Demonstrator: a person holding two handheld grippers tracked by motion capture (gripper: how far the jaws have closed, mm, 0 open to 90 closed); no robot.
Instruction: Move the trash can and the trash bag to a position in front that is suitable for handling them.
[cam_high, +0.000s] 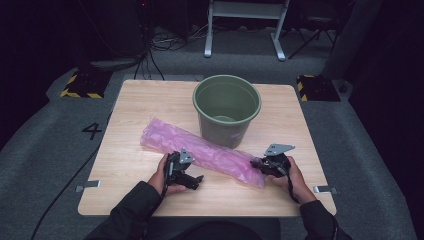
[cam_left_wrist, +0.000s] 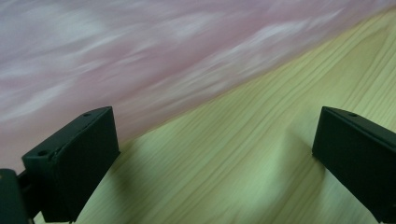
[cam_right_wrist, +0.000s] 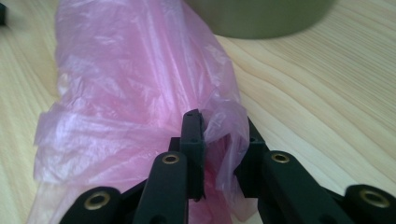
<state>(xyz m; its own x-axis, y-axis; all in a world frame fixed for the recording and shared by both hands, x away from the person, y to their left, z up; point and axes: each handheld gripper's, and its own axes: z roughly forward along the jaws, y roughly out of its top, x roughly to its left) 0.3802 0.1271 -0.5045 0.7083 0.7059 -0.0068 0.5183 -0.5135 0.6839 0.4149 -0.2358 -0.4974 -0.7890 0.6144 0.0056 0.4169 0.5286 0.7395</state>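
The left tongs (cam_high: 186, 172) sit low on the counter (cam_high: 130, 115) with their jaws spread wide and nothing between them, the near edge of the pink plastic bag (cam_high: 200, 150) just ahead. The bag lies flat in front of the green bucket (cam_high: 227, 109), its long axis running from the far left down to the near right, where it ends. There the right tongs (cam_right_wrist: 219, 154) have a fold of film between jaws not fully closed. To my eye the job is opening the bag: the left tongs should pinch only one layer at the edge, so the two can pull apart without tearing.
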